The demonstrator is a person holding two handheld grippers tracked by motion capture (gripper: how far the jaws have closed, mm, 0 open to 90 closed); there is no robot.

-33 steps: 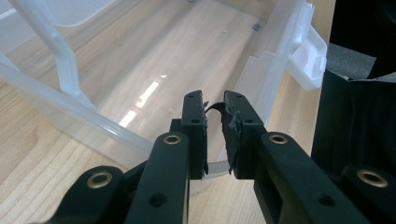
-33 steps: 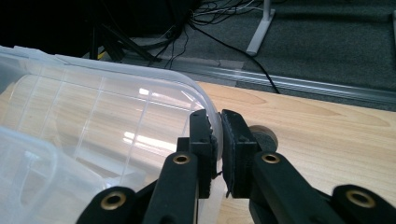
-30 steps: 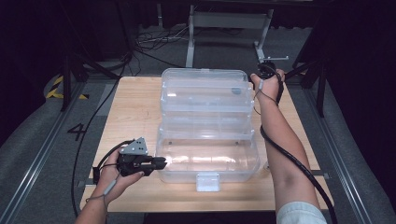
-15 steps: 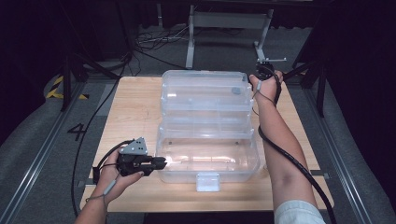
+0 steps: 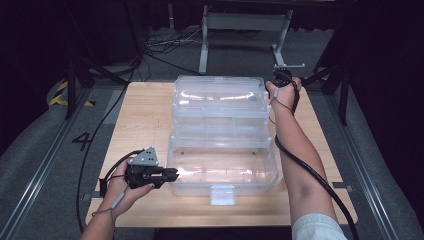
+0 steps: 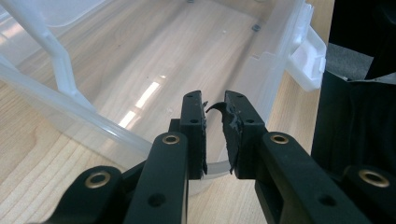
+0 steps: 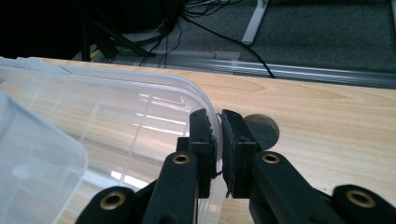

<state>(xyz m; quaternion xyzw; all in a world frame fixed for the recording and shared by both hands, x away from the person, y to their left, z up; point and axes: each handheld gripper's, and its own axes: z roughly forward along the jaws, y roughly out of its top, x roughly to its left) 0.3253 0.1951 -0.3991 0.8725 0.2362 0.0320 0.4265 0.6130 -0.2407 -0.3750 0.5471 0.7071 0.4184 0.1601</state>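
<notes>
So the big clear plastic storage box [image 5: 223, 167] sits in the middle of the light wooden desk [image 5: 145, 120], opened up, with its clear lid [image 5: 220, 97] swung to the far side and a stepped tray section between the two. A white latch [image 5: 223, 194] hangs off the near wall. The left gripper [image 5: 170, 174] is at the box's near-left corner, and in the left gripper view its fingers [image 6: 192, 126] look clamped on the thin rim of the box wall, pinning that end down. The right gripper [image 5: 281, 76] is way over at the far-right corner of the lid, fingers [image 7: 201, 135] pinched on the lid's rounded edge, just beside a small round grey pad [image 7: 263, 130] on the desk. My guess is the lid is about to be swung over the box. To do that well I'd keep the left grip firm so the base doesn't skate, and bring the lid over in an arc around the hinge, not straight toward you, since that thin edge could slip out of the pinch.
</notes>
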